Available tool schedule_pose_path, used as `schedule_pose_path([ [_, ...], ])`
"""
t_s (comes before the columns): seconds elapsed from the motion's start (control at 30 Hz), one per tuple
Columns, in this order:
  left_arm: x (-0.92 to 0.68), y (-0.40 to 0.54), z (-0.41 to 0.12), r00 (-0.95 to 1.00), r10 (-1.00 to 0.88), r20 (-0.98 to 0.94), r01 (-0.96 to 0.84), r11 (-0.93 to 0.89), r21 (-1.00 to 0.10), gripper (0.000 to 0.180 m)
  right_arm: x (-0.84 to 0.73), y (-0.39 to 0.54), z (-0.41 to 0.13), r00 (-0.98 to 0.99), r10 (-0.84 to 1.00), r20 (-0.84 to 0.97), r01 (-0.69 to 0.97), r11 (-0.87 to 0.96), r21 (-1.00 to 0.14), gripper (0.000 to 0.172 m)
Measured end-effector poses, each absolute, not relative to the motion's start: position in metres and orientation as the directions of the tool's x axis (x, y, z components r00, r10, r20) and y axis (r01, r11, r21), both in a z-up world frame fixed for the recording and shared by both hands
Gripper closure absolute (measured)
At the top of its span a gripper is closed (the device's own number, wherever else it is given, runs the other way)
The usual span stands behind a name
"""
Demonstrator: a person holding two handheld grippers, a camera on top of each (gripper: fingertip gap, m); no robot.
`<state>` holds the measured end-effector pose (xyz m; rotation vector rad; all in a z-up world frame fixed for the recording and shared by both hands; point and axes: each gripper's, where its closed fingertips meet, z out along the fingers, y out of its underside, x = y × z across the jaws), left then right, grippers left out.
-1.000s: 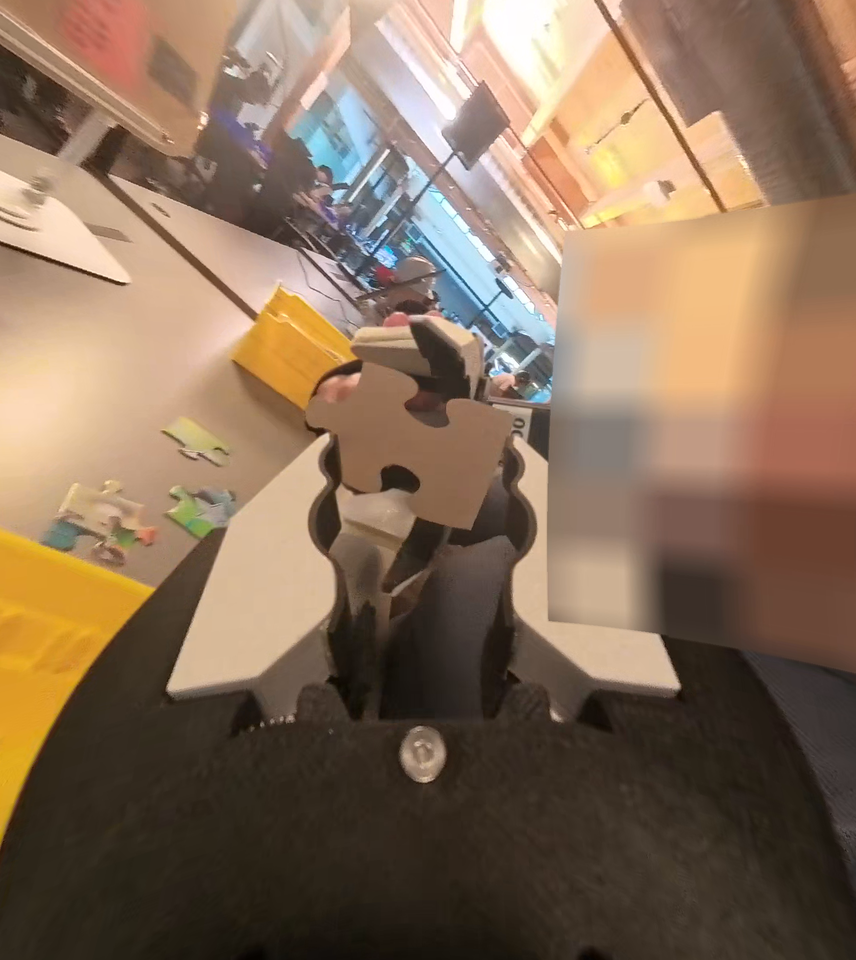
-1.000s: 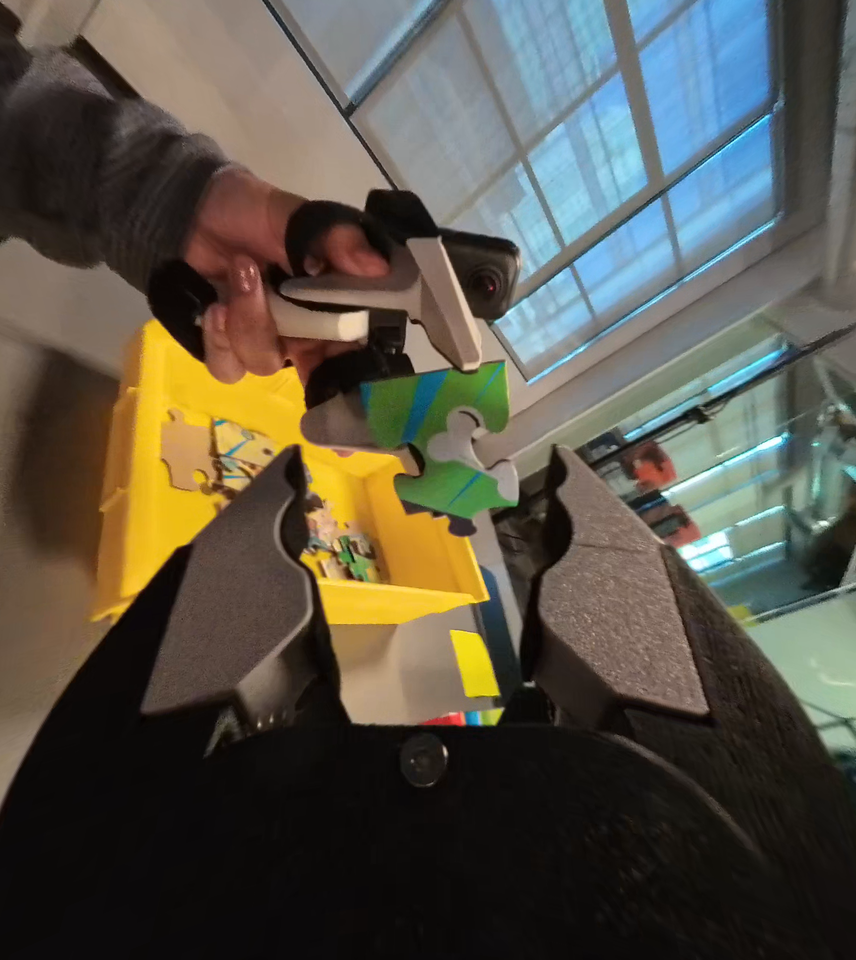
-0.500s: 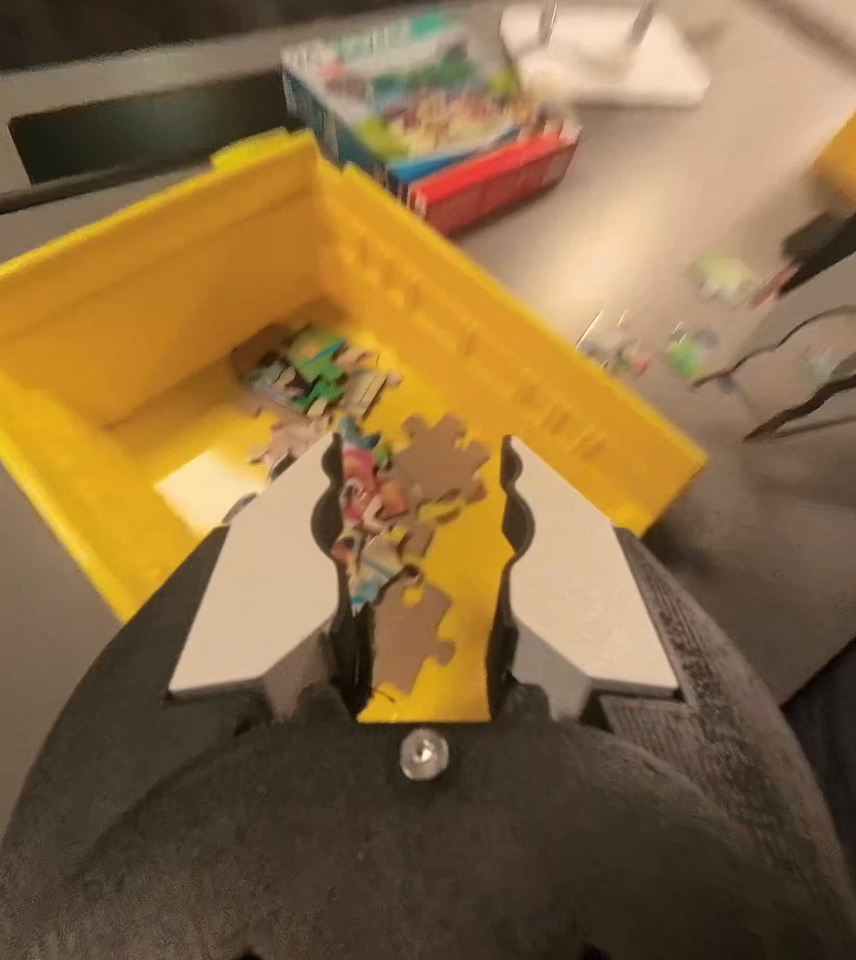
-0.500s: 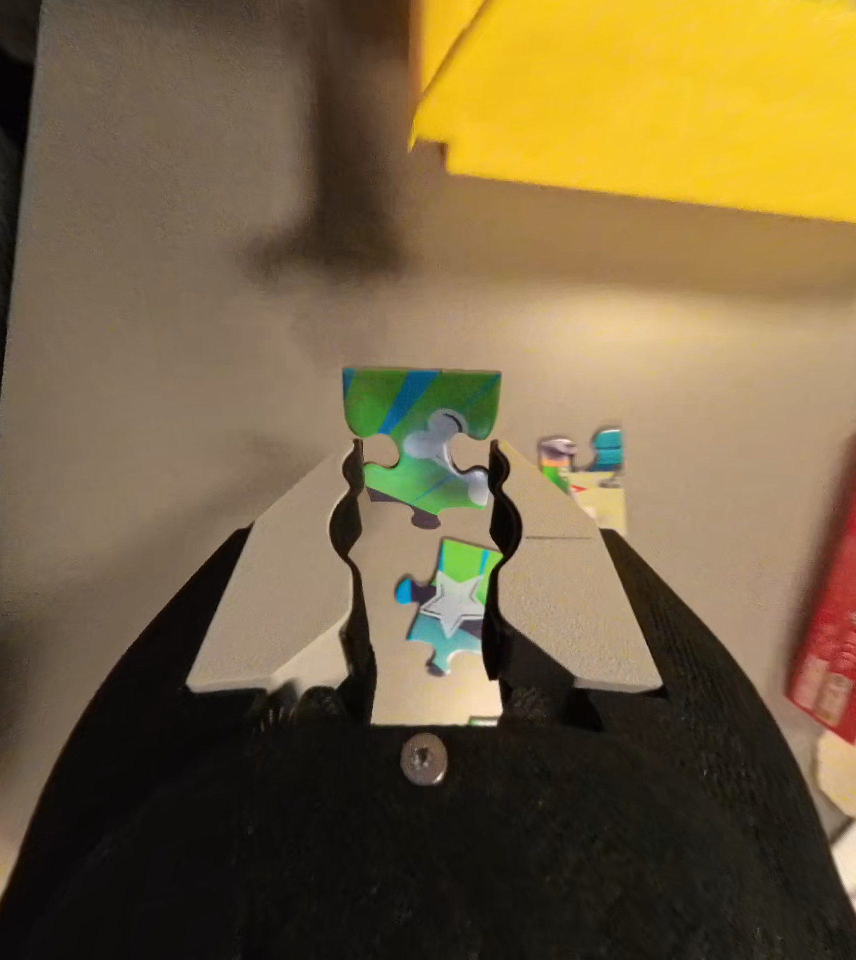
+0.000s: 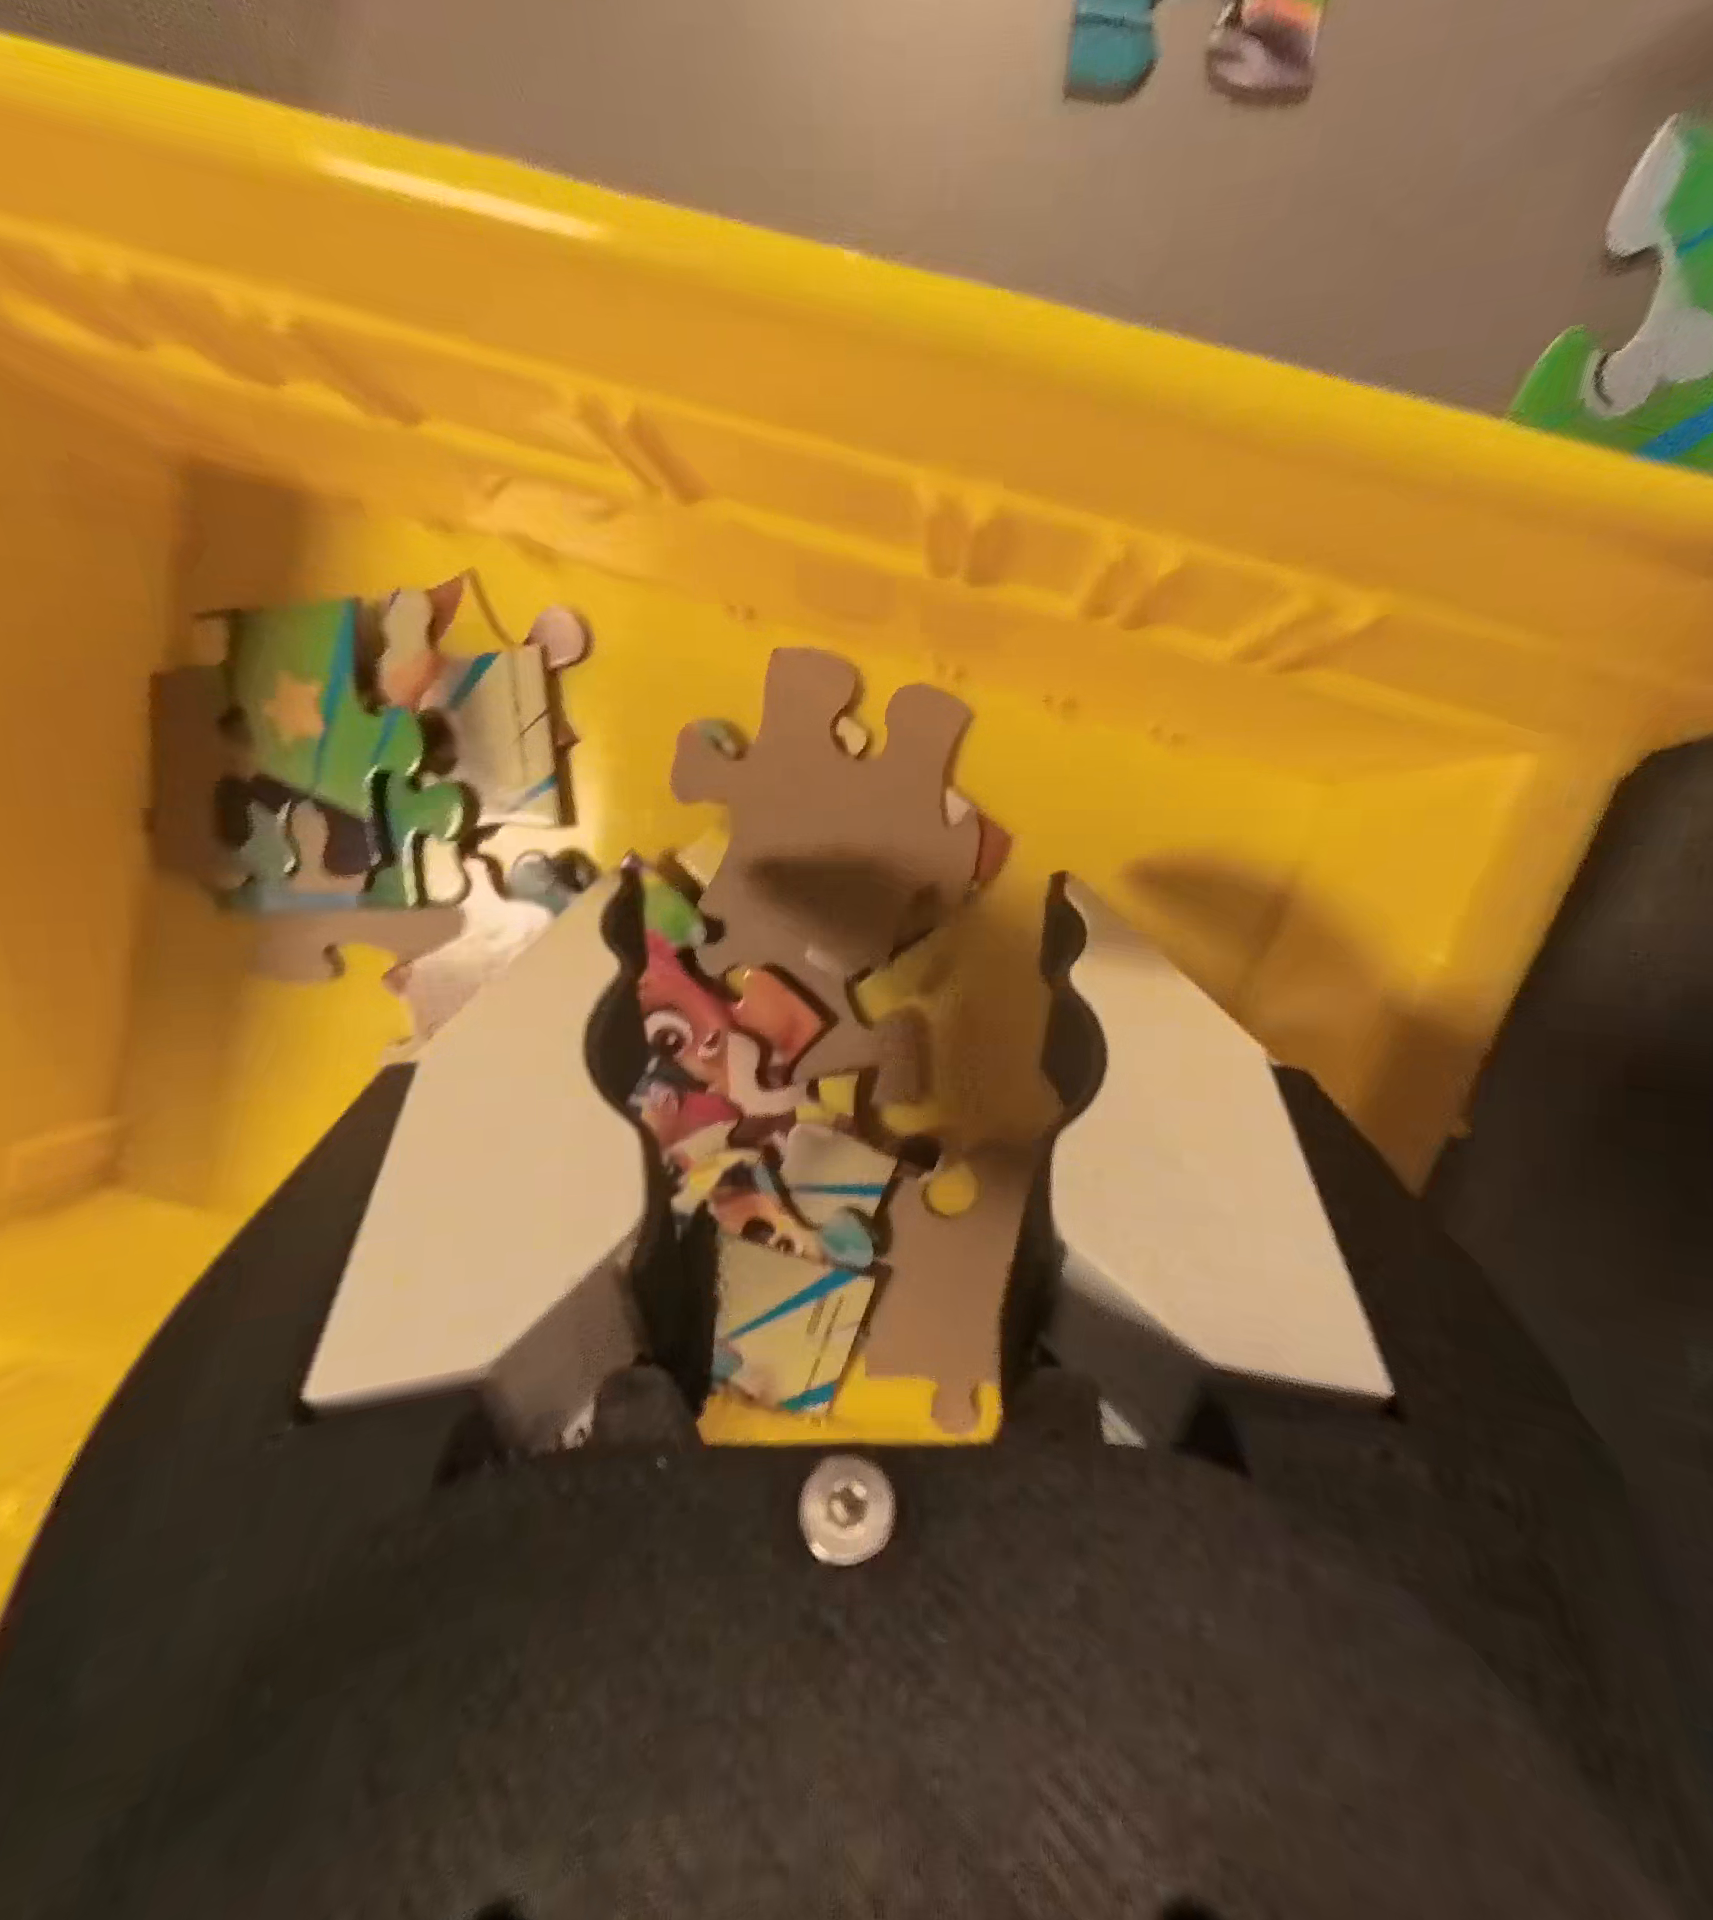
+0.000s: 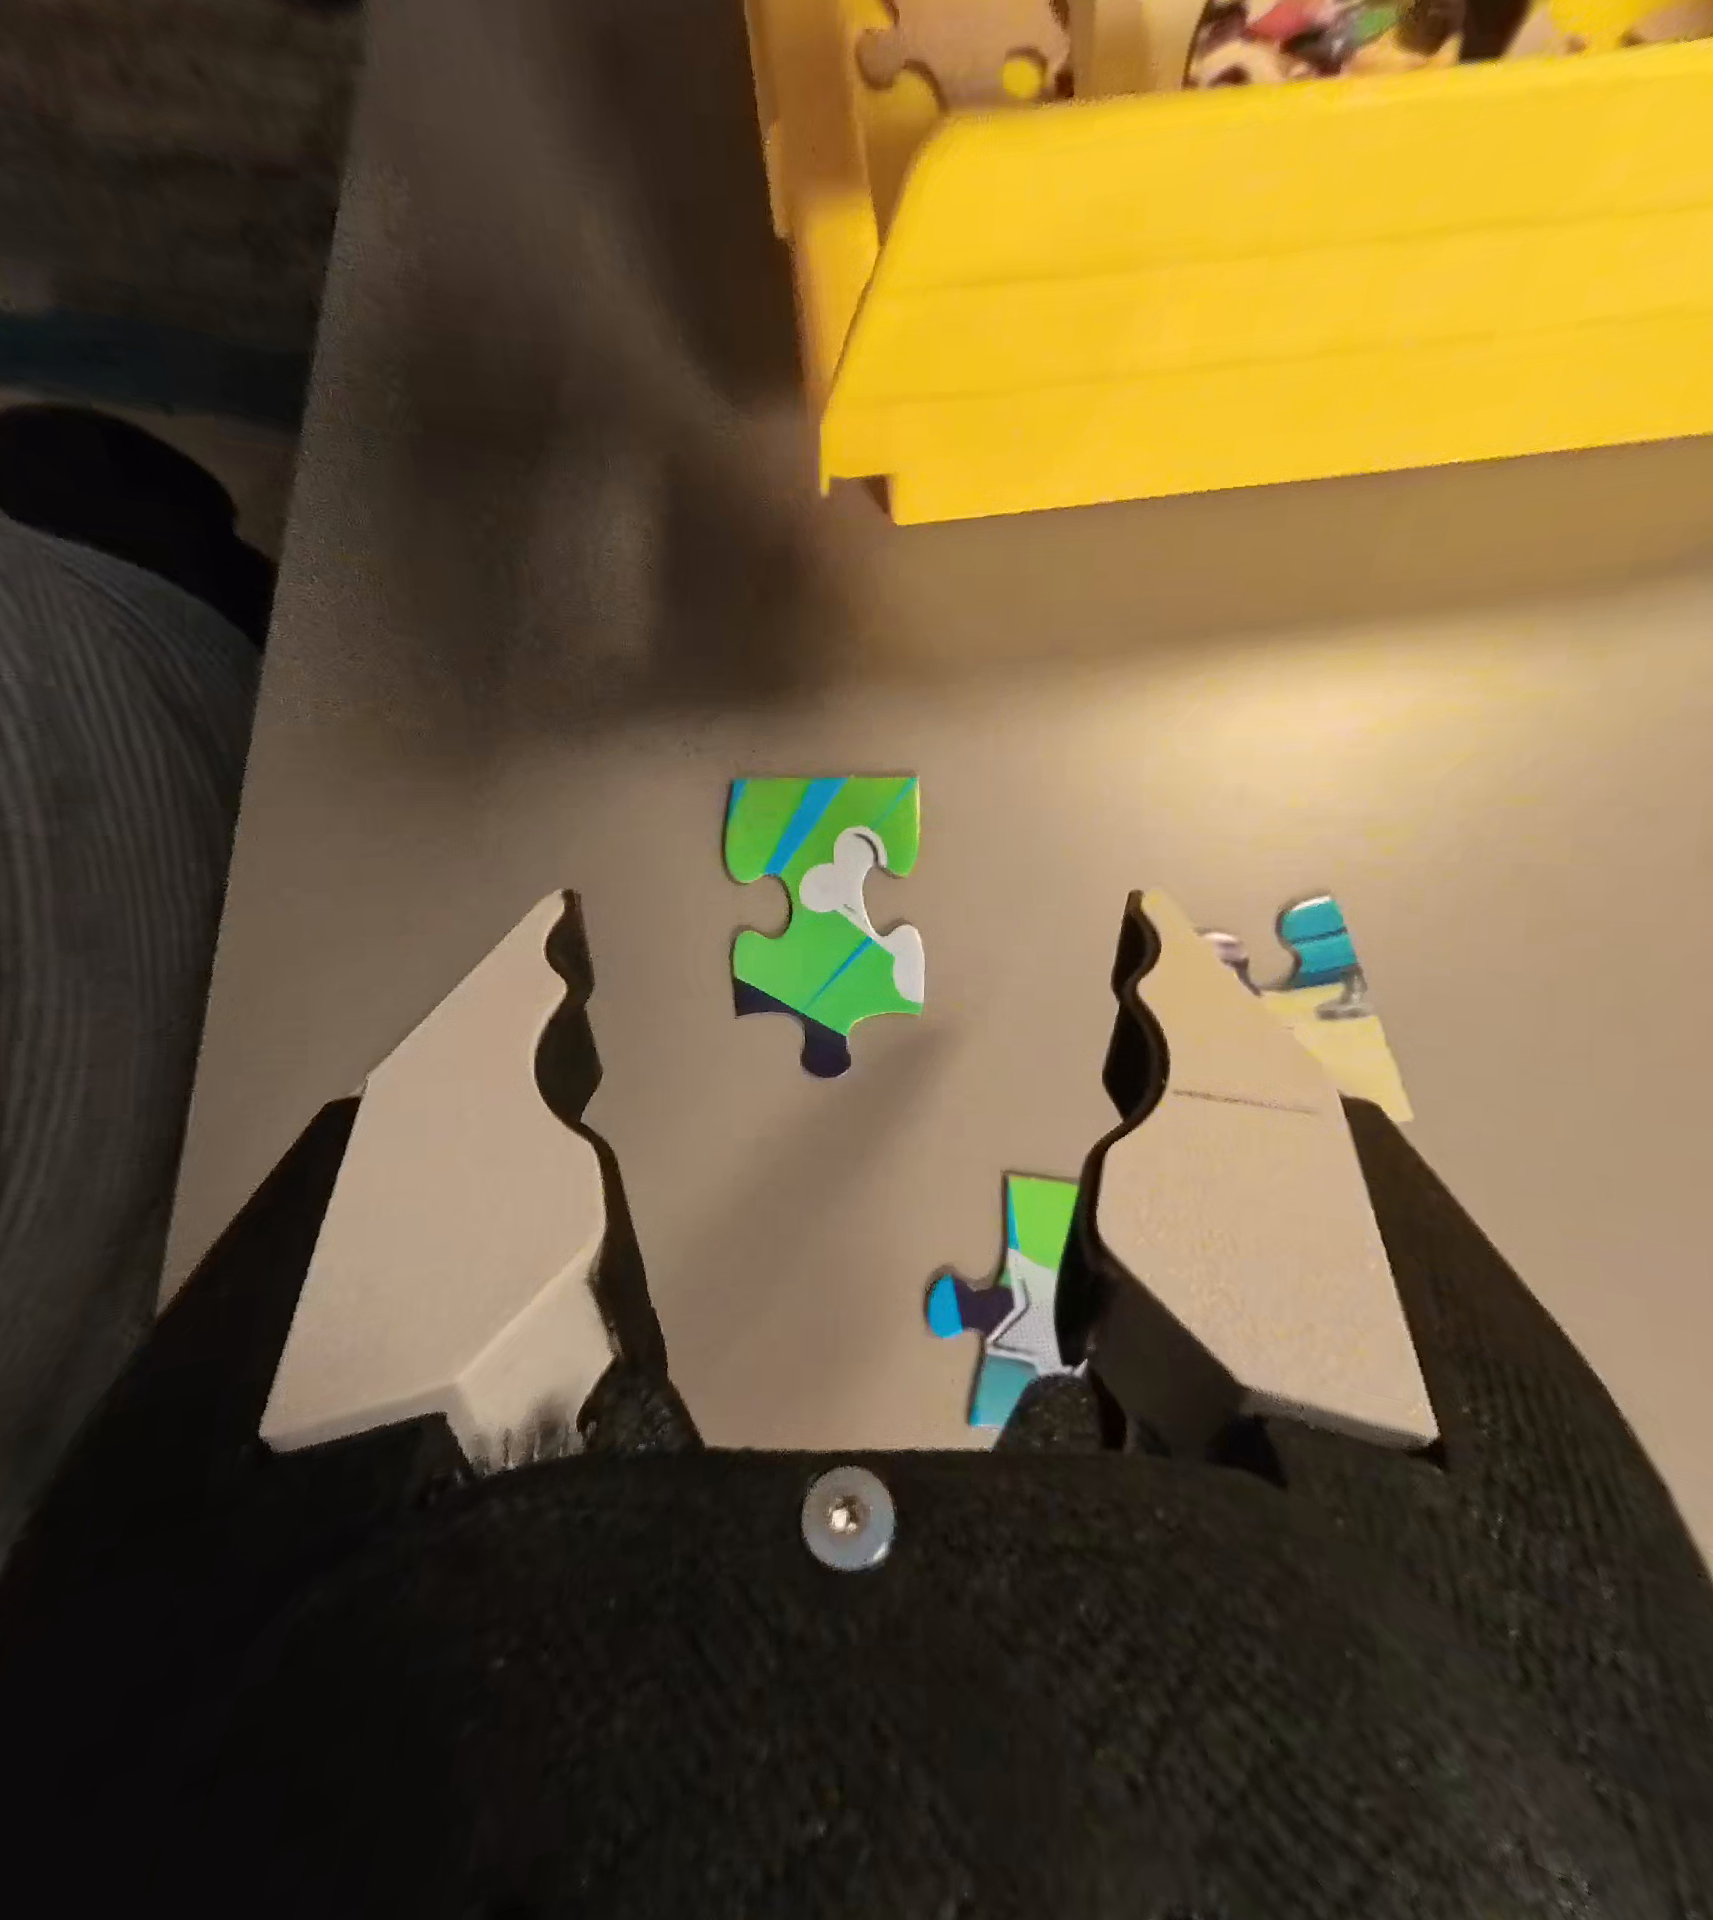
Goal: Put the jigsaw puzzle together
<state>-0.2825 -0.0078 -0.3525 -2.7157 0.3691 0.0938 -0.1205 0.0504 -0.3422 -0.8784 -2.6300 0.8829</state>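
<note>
Where the green puzzle piece (image 6: 826, 914) lies flat on the grey tabletop (image 6: 1247, 727), the right claw (image 6: 847, 914) hangs over it released, fingers well apart and clear of its edges. Near that claw lie a star-printed piece (image 6: 1013, 1309), a teal piece (image 6: 1325, 956) and the yellow bin (image 6: 1299, 270). The left claw (image 5: 841, 894) is spread inside the bin (image 5: 831, 343) over loose pieces, apparently gripping none, with a brown face-down piece (image 5: 831, 821) just beyond its tips.
</note>
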Motion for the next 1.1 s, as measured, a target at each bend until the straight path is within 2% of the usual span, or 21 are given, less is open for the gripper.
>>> schedule_pose_path([
  [0.17,-0.288,-0.007,-0.377,0.957,-0.272,-0.095,-0.288,-0.921,-0.261,0.108,-0.111,0.059,-0.336,-0.755,0.655,0.009,0.481,0.563,-0.672,0.080],
  [0.33,-0.285,-0.008,-0.378,0.962,-0.263,-0.071,-0.273,-0.926,-0.262,0.112,-0.114,0.062,-0.318,-0.746,0.665,0.041,0.415,0.513,-0.751,0.094],
  [0.4,-0.284,-0.010,-0.376,0.965,-0.249,-0.078,-0.261,-0.921,-0.289,0.112,-0.120,0.063,-0.307,-0.740,0.667,0.091,0.363,0.509,-0.780,0.095],
  [0.63,-0.270,-0.010,-0.342,0.987,-0.159,0.011,-0.128,-0.838,-0.530,0.112,-0.139,0.055,-0.273,-0.715,0.651,0.256,0.184,0.528,-0.829,0.095],
  [0.7,-0.269,-0.018,-0.344,0.988,-0.152,0.012,-0.125,-0.852,-0.508,0.113,-0.143,0.051,-0.270,-0.718,0.635,0.284,0.157,0.546,-0.823,0.095],
  [0.8,-0.274,-0.028,-0.359,0.984,-0.162,-0.069,-0.176,-0.897,-0.406,0.110,-0.145,0.043,-0.268,-0.731,0.612,0.303,0.135,0.564,-0.814,0.095],
  [0.87,-0.272,-0.024,-0.360,0.977,-0.190,-0.099,-0.214,-0.884,-0.415,0.103,-0.144,0.039,-0.268,-0.736,0.602,0.309,0.127,0.572,-0.811,0.095],
  [1.0,-0.262,-0.003,-0.351,0.978,-0.206,-0.034,-0.195,-0.845,-0.498,0.106,-0.141,0.037,-0.272,-0.743,0.598,0.300,0.138,0.575,-0.806,0.095],
  [1.1,-0.263,0.003,-0.364,0.972,-0.234,-0.024,-0.222,-0.874,-0.433,0.105,-0.138,0.038,-0.276,-0.746,0.602,0.286,0.153,0.573,-0.805,0.095],
])
